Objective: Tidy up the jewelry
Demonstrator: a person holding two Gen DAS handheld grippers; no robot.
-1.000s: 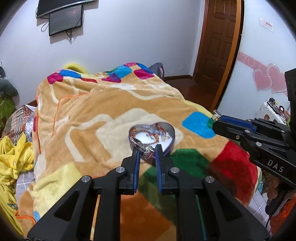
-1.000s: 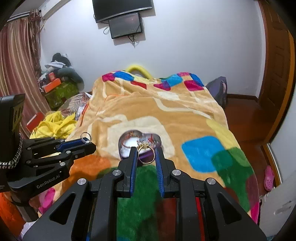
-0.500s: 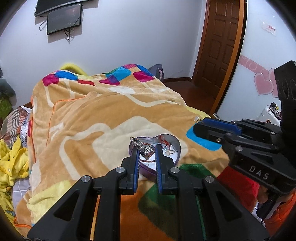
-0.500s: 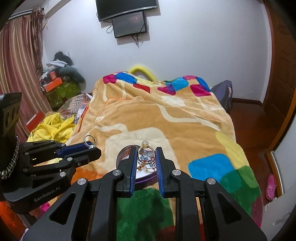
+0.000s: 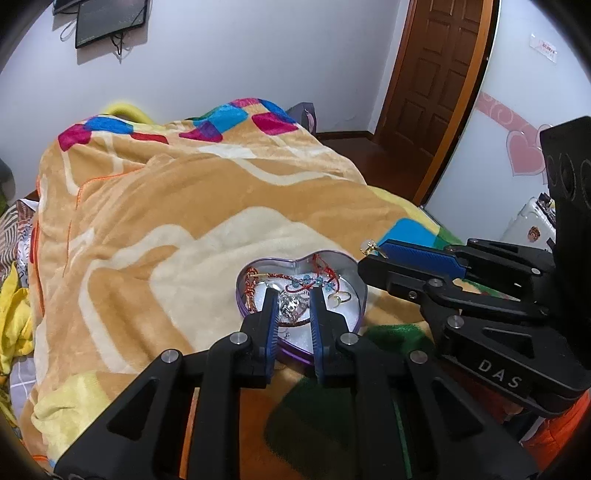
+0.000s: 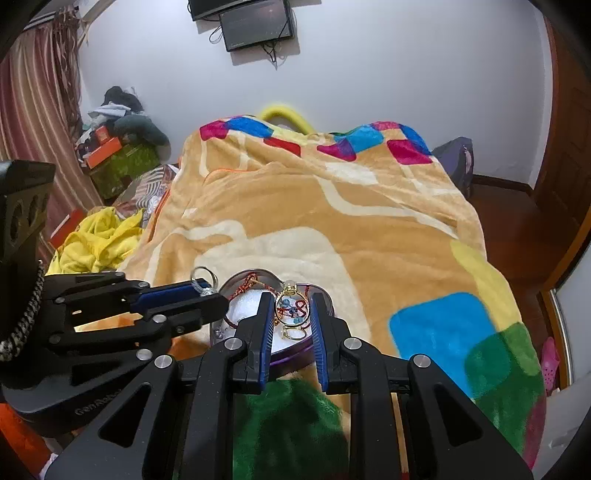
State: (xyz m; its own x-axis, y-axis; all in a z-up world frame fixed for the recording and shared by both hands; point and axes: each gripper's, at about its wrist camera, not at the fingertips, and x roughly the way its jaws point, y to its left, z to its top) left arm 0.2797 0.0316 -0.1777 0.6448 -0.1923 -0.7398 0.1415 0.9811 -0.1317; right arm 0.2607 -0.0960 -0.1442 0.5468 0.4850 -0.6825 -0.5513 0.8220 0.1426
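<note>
Right, both grippers hang over the heart-shaped tin point(image 5: 364, 295) together, and that is the worry. The left gripper point(image 5: 291, 301) has its jaws nearly closed on a silver ring point(image 5: 291, 306); the right gripper point(image 6: 290, 314) is pinched just as narrowly on a gold ring point(image 6: 291, 299). They are crowded side by side above one small tin, so a bump could knock a ring loose. Let go too soon and a ring drops past the rim into the plush blanket point(image 6: 332, 221), where I'd judge it hard to spot. The tin already holds red cord, blue beads and another ring, sitting on soft, uneven bedding, so it may tip if nudged. Further off: yellow clothes point(image 6: 96, 243), a striped curtain point(image 6: 33, 110), a wall screen point(image 6: 255, 22) and a wooden door point(image 5: 439, 74).
</note>
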